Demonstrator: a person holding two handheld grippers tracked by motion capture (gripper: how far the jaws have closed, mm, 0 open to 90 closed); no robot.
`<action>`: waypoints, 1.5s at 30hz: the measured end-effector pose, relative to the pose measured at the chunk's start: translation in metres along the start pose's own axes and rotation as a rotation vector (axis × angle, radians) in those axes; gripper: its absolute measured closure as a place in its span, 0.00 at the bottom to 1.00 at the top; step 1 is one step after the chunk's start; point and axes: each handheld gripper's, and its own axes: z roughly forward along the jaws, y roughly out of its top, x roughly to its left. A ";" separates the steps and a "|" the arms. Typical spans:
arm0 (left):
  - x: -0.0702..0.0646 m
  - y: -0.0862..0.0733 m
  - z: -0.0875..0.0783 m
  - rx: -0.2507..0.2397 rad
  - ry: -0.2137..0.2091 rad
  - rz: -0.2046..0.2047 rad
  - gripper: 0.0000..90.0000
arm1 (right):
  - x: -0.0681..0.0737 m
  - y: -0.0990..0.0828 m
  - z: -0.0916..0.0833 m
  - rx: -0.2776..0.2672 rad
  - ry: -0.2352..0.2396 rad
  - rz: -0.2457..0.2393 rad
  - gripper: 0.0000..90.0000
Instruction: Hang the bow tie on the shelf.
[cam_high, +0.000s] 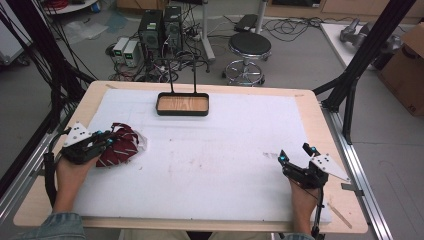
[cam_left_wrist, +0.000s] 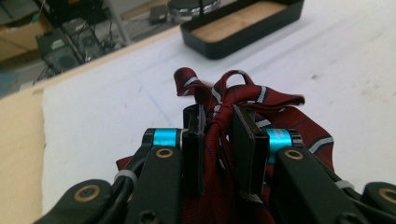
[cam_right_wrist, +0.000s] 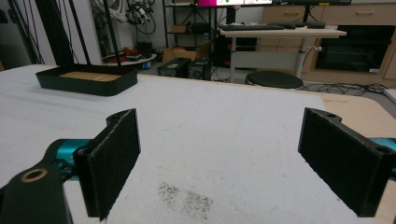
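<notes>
Your left claw (cam_left_wrist: 217, 135) is clamped on the bunched red striped tie (cam_left_wrist: 243, 100), right claw (cam_right_wrist: 229, 158) wide open on the counter (cam_high: 215, 150), so I'd guess next you carry it to the black tray (cam_high: 182, 104).

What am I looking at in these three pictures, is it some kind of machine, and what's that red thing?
There is no machine arm here. A person sits at a table and holds a two-jaw tool in each hand. The high view looks down from above the person. The other two pictures come from small cameras riding on each tool, looking along its black jaws.

The left hand-held gripper is closed on a bunched dark red necktie with pale stripes, near the table's left side. The right hand-held gripper has its jaws wide apart with nothing between them, over the white mat that covers the wooden table.

At the far side of the mat stands a black tray with a wooden floor and two thin upright rods.
</notes>
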 end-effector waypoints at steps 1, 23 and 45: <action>-0.001 0.004 0.000 -0.007 -0.004 0.010 0.83 | 0.000 0.000 0.000 0.000 0.001 0.002 0.13; -0.001 0.076 0.032 -0.061 -0.151 0.115 0.83 | 0.000 -0.001 0.000 0.010 0.001 0.011 0.13; 0.026 0.146 0.081 -0.080 -0.150 0.114 0.83 | 0.000 -0.001 0.001 0.012 0.005 0.015 0.13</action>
